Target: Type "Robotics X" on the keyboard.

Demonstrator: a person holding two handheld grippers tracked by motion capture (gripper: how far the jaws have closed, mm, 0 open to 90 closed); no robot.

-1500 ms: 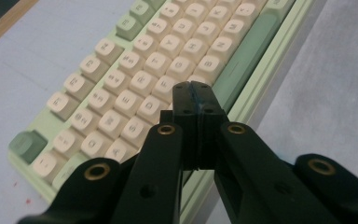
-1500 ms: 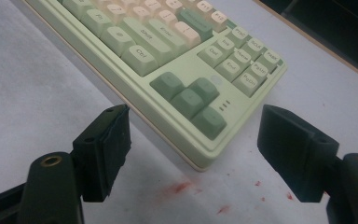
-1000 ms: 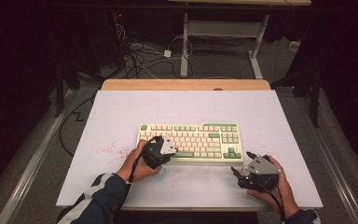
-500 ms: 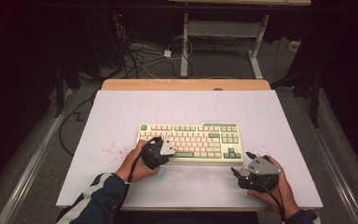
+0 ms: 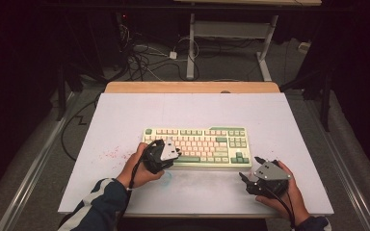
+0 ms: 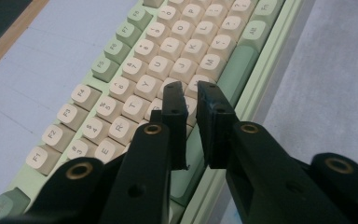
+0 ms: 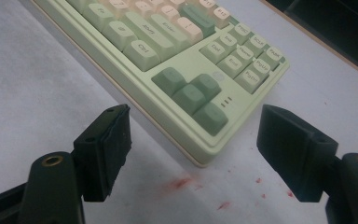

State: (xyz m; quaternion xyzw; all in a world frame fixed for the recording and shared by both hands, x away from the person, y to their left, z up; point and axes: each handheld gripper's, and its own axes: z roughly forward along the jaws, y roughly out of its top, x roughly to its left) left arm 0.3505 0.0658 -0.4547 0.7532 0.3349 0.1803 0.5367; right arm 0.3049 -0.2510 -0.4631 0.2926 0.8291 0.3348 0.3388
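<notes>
Keyboard [image 5: 197,147] lying mid-table [image 5: 125,115], left gripper [image 6: 191,100] poised over its letter keys with 2 jaws just parting to a narrow empty gap, likely for pressing, right gripper [image 7: 193,154] spread wide off its corner, apparently waiting.

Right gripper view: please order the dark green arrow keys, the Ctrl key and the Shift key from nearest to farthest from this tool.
1. Arrow keys, just ahead between the jaws.
2. Ctrl key, farther up, to the left.
3. Shift key, top, farthest.
</notes>
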